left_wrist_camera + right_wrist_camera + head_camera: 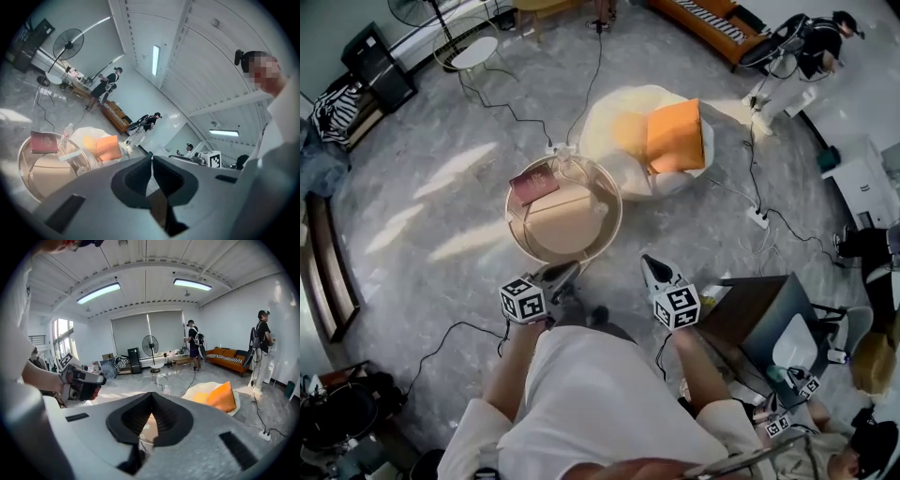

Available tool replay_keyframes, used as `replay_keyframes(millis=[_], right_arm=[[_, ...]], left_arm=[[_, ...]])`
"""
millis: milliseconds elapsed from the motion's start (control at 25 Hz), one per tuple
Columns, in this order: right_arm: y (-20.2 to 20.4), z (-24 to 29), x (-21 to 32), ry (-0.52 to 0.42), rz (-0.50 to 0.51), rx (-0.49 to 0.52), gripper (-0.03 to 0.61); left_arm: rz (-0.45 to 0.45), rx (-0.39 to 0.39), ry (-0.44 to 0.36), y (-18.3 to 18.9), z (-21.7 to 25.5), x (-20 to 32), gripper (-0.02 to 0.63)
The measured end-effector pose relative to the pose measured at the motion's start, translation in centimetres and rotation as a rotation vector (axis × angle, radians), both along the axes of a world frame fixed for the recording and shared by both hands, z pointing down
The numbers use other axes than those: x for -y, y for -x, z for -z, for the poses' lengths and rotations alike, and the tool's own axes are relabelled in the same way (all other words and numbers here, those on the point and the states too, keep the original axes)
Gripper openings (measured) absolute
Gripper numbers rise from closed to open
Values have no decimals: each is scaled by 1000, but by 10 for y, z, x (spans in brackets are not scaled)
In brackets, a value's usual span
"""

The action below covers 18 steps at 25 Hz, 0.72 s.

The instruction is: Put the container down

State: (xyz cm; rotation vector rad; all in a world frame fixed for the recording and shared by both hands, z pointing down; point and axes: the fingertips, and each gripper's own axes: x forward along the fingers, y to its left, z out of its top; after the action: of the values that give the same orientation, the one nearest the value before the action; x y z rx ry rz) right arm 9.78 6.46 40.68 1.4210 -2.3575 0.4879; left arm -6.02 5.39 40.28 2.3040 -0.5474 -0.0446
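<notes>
Left gripper [569, 270] and right gripper [648, 262] hover in front of the person's waist, each with its jaws closed together on nothing. Ahead, well apart from both, a clear container [572, 172] sits beside a red book [533, 185] on a round glass table [514, 223].

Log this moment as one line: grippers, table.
left gripper: shut, empty | right gripper: shut, empty | both: near body, short of table | book: on table

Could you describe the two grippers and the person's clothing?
Both the left gripper and right gripper are grey, tapering to pointed jaws, dark inside. Each carries a white cube with black square markers. The person wears a white short-sleeved shirt.
</notes>
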Motion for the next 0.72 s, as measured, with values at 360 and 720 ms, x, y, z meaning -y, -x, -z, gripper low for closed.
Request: replay_keyframes(millis=[360,720], right_arm=[[1,31,-55,-47,4,67,-5],[19,53,-65,-81,-17,54,-5]], left_arm=[[83,25,-66,19,23,-60,18],[91,62,-139,55,50,-70,18]])
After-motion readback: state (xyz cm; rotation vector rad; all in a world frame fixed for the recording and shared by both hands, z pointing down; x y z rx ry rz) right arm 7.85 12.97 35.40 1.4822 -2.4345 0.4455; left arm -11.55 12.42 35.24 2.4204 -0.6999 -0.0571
